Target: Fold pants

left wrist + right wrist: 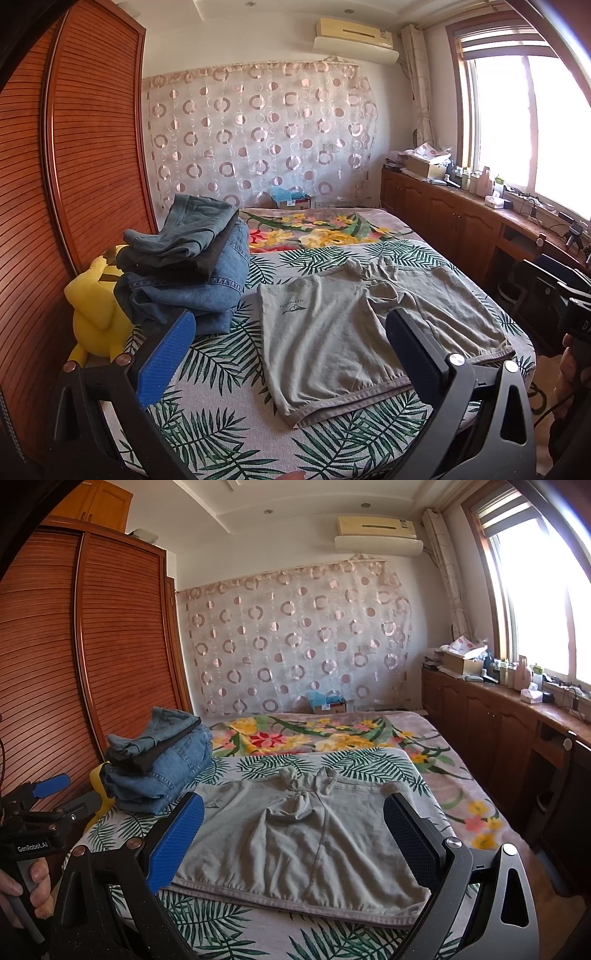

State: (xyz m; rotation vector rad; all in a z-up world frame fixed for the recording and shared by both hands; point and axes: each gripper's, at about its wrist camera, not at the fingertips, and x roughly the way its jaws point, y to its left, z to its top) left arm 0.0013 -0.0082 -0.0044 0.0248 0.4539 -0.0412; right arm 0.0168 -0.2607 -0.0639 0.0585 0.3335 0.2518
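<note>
Grey-green shorts (354,332) lie spread flat on the leaf-print bed cover (207,435), waistband at the far end and leg hems toward me. They also show in the right wrist view (295,845). My left gripper (291,354) is open and empty, held above the near left part of the shorts. My right gripper (293,834) is open and empty, held above the near hem of the shorts. The left gripper also shows at the left edge of the right wrist view (55,797).
A stack of folded jeans (192,273) sits on the bed's left side beside a yellow plush toy (96,306). A floral blanket (317,229) covers the far end of the bed. A wooden wardrobe (74,166) stands left, a cluttered wooden counter (461,206) right.
</note>
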